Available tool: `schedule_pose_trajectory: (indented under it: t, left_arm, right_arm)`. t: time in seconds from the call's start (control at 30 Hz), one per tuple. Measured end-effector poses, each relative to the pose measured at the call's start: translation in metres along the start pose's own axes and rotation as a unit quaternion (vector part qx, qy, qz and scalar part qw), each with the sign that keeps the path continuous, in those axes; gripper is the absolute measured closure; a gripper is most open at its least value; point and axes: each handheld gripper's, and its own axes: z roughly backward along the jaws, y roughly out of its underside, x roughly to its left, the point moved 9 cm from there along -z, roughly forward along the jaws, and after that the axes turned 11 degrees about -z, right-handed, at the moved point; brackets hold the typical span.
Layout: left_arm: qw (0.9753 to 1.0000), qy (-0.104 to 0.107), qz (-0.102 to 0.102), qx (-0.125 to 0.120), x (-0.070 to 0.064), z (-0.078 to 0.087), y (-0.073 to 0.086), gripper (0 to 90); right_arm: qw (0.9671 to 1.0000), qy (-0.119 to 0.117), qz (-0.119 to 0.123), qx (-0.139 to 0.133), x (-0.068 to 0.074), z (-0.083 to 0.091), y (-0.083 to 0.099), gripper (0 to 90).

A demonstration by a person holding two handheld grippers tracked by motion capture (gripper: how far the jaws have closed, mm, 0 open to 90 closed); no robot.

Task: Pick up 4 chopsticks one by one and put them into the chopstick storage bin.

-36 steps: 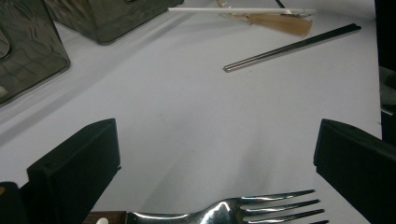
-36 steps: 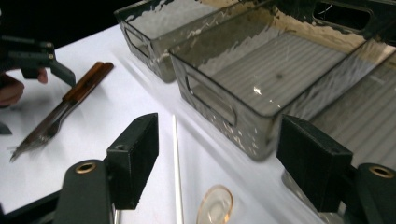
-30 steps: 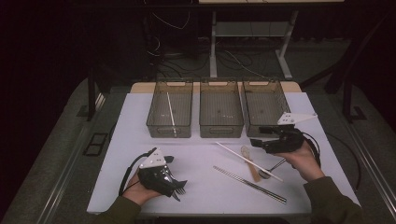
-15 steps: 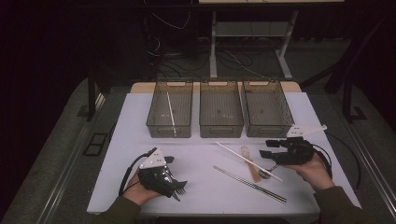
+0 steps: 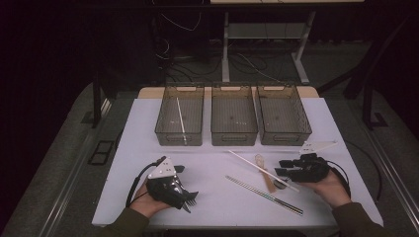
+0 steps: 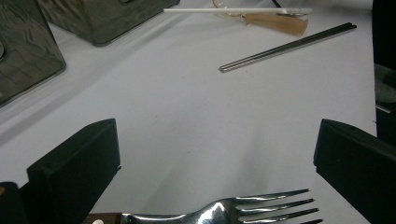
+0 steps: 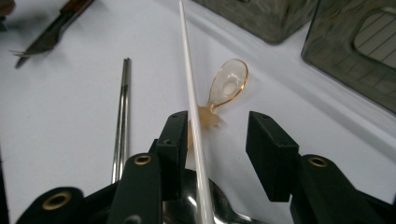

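My right gripper [image 5: 281, 168] [image 7: 219, 121] is open at the table's right front, its jaws astride a long white chopstick [image 7: 189, 84] [image 5: 257, 168] that lies close to one jaw. An amber plastic spoon [image 7: 229, 86] [image 5: 262, 173] lies just beyond the jaws, and a shiny metal spoon bowl [image 7: 219, 207] sits under them. A pair of metal chopsticks [image 5: 264, 195] [image 7: 122, 116] [image 6: 287, 46] rests beside these. My left gripper [image 5: 185, 182] [image 6: 217, 128] stands wide open at the left front. A wood-handled fork [image 6: 243, 212] [image 5: 190, 201] lies on the table between its jaws.
Three smoky transparent bins stand in a row at the back: the left bin [image 5: 170, 138] holds a white chopstick [image 5: 180, 118], with the middle bin [image 5: 233, 138] and right bin [image 5: 284, 138] beside it. The white tabletop [image 5: 217, 163] stretches between bins and grippers.
My right gripper has come back from near the right bin toward the front edge and down over the white chopstick. The left gripper and fork have stayed put.
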Motion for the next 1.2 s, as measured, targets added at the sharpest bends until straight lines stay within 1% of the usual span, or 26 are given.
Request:
schedule_pose_trajectory:
  t: [0.13,0.17,0.37,0.6,0.63,0.7,0.87,1.07,1.13,1.2]
  left_arm:
    - [1.0,0.001,-0.001,0.0,0.0,0.0,0.0,0.0]
    - [1.0,0.001,0.0,0.0,0.0,0.0,0.0,0.0]
    - [1.0,0.002,-0.001,0.0,-0.001,0.0,0.0,0.0]
    - [1.0,0.002,0.0,0.0,-0.001,0.0,0.0,0.0]
    - [1.0,0.002,0.0,0.0,-0.001,0.0,0.0,0.0]
    - [1.0,0.002,0.0,0.0,-0.001,0.0,0.0,0.0]
    - [1.0,0.002,0.0,-0.001,-0.001,0.0,0.0,0.0]
    - [1.0,0.002,0.001,-0.001,-0.001,-0.001,0.0,0.0]
    - [1.0,0.002,0.001,0.0,-0.001,-0.001,0.0,0.0]
    - [1.0,0.002,0.001,0.0,-0.001,-0.001,0.0,0.0]
  right_arm:
    - [0.9999,-0.006,0.007,0.014,0.002,-0.008,0.004,63.4]
    - [0.9998,-0.002,0.011,0.017,0.002,-0.01,0.004,64.3]
    - [0.9993,-0.003,0.021,0.032,0.004,-0.019,0.008,69.0]
    - [0.9986,-0.002,0.029,0.044,0.004,-0.023,0.01,73.3]
    - [0.9985,-0.001,0.033,0.045,0.004,-0.024,0.011,74.0]
    - [0.9983,0.0,0.031,0.05,0.004,-0.025,0.012,74.7]
    - [0.9973,0.002,0.042,0.06,0.004,-0.029,0.015,76.3]
    - [0.9962,0.003,0.055,0.067,0.004,-0.033,0.016,78.1]
    - [0.9961,0.004,0.056,0.068,0.004,-0.033,0.016,78.9]
    - [0.9959,0.006,0.059,0.068,0.004,-0.033,0.016,81.0]
